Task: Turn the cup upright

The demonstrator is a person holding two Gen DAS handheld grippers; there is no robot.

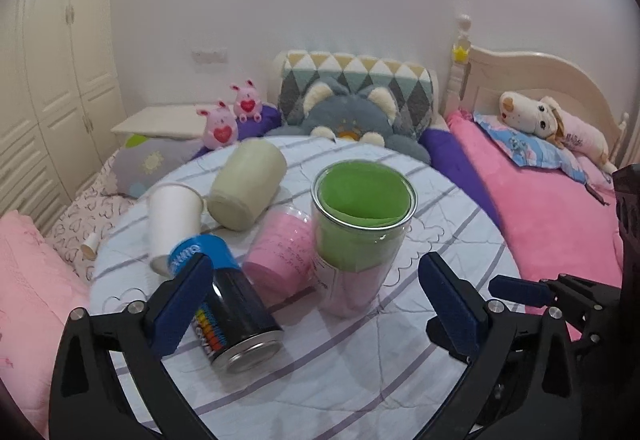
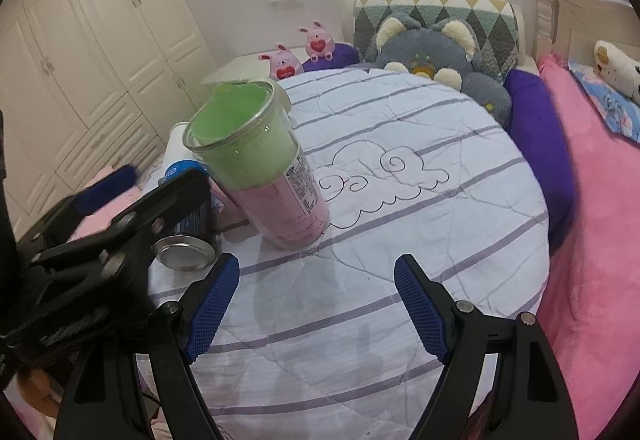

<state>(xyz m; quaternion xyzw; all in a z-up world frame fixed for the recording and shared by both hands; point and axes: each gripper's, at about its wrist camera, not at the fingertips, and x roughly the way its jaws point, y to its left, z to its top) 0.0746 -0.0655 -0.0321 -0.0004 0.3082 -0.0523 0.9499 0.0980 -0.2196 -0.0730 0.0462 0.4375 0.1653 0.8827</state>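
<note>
The clear plastic cup (image 1: 362, 224), lined green above and pink below, is seen standing mouth-up on the striped white quilt (image 1: 440, 248), near the middle of the bed. In the right wrist view the same cup (image 2: 260, 167) appears slightly tilted, which may be lens distortion; its base rests on the quilt. For this cup the flip is judged to be done.

It is flanked by the left gripper (image 1: 316, 304), whose blue-padded jaws are spread wide on either side without touching it, so the cup is taken to be released. The right gripper (image 2: 316, 304) is held over bare quilt, just beside and right of the cup, its jaws likewise spread and holding nothing.

Just behind the cup, a pink cup (image 1: 280, 256) is seen lying on its side. Further back, a cream cup (image 1: 248, 187) and a white paper cup (image 1: 174, 224) also lie tipped over, as does a dark can with a blue band (image 1: 236, 316) beside the left jaw. If these are counted in the task, several remain to be righted; whether the can belongs cannot be told.

Beyond, a grey plush cat (image 1: 352, 115) and two pink plush toys (image 1: 232, 119) are ranged by the headboard.
</note>
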